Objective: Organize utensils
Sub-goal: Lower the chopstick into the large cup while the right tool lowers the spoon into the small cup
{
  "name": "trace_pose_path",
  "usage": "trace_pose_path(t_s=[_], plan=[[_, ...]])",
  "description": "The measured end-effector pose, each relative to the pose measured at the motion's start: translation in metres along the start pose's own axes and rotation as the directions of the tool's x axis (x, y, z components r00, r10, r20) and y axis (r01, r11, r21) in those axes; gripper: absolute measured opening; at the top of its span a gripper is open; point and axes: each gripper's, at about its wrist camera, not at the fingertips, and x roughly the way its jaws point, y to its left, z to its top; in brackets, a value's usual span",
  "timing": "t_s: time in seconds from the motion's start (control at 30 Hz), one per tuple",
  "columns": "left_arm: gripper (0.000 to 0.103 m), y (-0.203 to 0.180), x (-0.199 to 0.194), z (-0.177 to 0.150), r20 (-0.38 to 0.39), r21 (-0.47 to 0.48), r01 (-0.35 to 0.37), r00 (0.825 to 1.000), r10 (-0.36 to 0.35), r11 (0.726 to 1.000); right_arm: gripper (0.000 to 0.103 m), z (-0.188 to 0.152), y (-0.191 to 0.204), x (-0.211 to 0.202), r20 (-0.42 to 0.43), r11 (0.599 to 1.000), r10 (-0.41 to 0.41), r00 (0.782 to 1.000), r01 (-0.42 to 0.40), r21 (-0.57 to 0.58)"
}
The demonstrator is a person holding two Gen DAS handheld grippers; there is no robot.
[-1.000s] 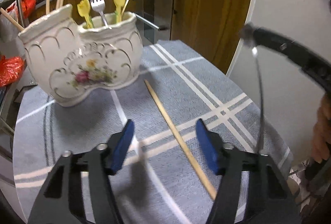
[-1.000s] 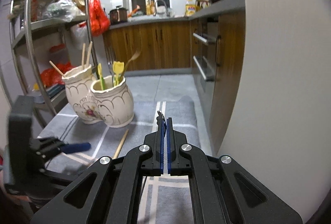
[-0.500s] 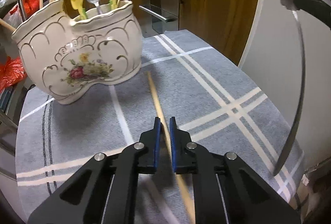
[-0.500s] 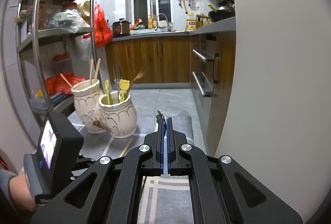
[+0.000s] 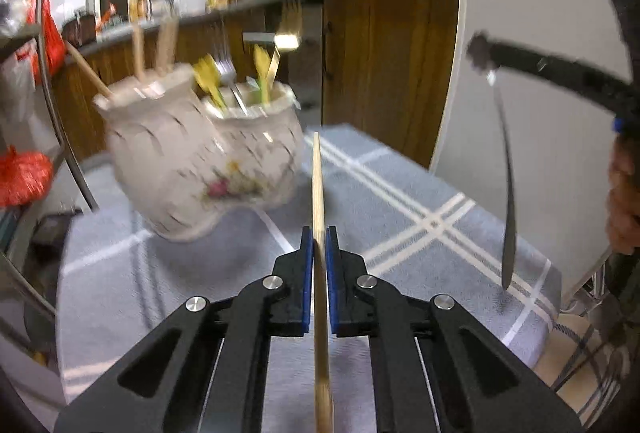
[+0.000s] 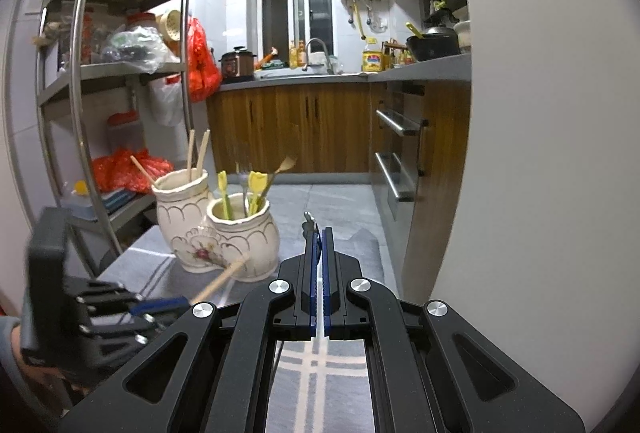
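My left gripper [image 5: 317, 233] is shut on a wooden chopstick [image 5: 317, 185] and holds it lifted off the grey cloth, its tip pointing toward the cream double-pot utensil holder [image 5: 200, 169]. The holder has chopsticks in its left pot and forks and yellow utensils in its right pot. In the right wrist view the holder [image 6: 216, 229] stands ahead left, with the left gripper [image 6: 172, 303] and its chopstick [image 6: 220, 279] in front of it. My right gripper [image 6: 318, 233] is shut on a thin metal utensil whose dark end [image 6: 309, 219] pokes out; in the left wrist view that utensil [image 5: 507, 193] hangs down at the right.
The grey plaid cloth [image 5: 400, 201] covers a small table whose right edge lies near a white wall [image 5: 532, 73]. A metal shelf rack [image 6: 80, 93] with bags stands left. Wooden kitchen cabinets [image 6: 304, 129] are behind.
My left gripper closed on the chopstick lying on the cloth and has lifted it toward the holder. My right gripper rose slightly, still shut on the metal utensil.
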Motion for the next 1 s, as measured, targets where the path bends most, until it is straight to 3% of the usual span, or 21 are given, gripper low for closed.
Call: trace_pose_path(t_s=[0.13, 0.43, 0.87, 1.0], plan=[[0.006, 0.010, -0.025, 0.008, 0.124, 0.025, 0.003, 0.992, -0.006, 1.000, 0.003, 0.007, 0.011, 0.007, -0.006, 1.000, 0.012, 1.000, -0.012, 0.008], [0.006, 0.052, -0.071, 0.031, 0.337, -0.040, 0.038, 0.941, -0.023, 0.998, 0.003, 0.039, 0.041, 0.023, 0.033, 1.000, 0.016, 0.999, -0.015, -0.025], [0.006, 0.140, -0.088, 0.080, 0.489, -0.120, 0.018, 0.871, 0.043, 0.993, 0.003, 0.090, 0.060, 0.058, 0.094, 0.999, 0.027, 0.995, -0.024, -0.035], [0.006, 0.166, -0.066, 0.099, 0.508, -0.174, 0.079, 0.861, 0.020, 0.982, 0.003, 0.104, 0.057, 0.068, 0.131, 1.000, 0.007, 0.991, -0.004, -0.029]])
